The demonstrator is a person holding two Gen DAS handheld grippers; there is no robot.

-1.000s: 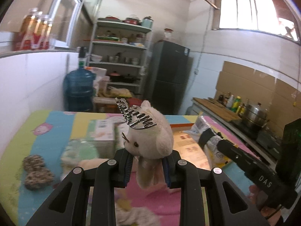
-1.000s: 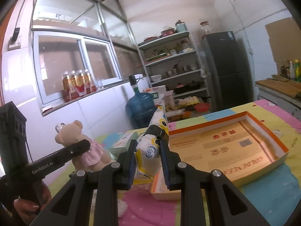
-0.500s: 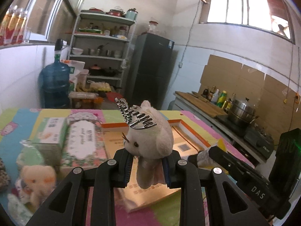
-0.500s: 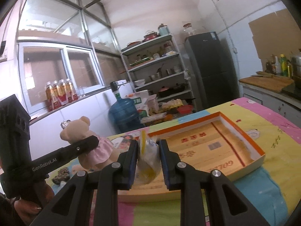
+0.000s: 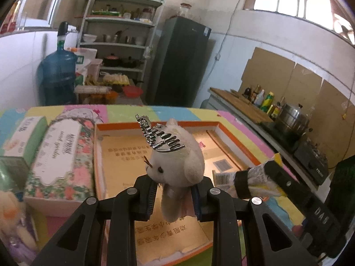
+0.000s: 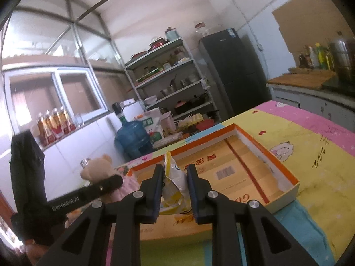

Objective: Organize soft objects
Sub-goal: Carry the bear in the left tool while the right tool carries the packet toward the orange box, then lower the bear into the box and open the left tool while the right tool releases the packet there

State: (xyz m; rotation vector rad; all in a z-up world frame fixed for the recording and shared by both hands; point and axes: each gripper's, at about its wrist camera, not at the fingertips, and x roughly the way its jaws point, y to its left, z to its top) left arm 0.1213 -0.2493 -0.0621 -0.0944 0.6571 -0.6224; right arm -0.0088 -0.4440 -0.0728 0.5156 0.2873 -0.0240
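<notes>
Both tools hold upright items: bear (image 5: 175, 161), packet (image 6: 174, 185).

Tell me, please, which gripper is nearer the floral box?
Left. The left gripper, holding the bear, is beside the floral box; the right gripper is farther off.

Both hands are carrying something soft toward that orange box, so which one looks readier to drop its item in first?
Probably the left: its hand-held gripper holds the crowned teddy bear over the orange-rimmed box, while the right's snack packet hangs at the near edge.

Two wrist fisheyes, close, facing forward, sharing orange-rimmed box (image 5: 155, 124) (image 6: 286, 173)
</notes>
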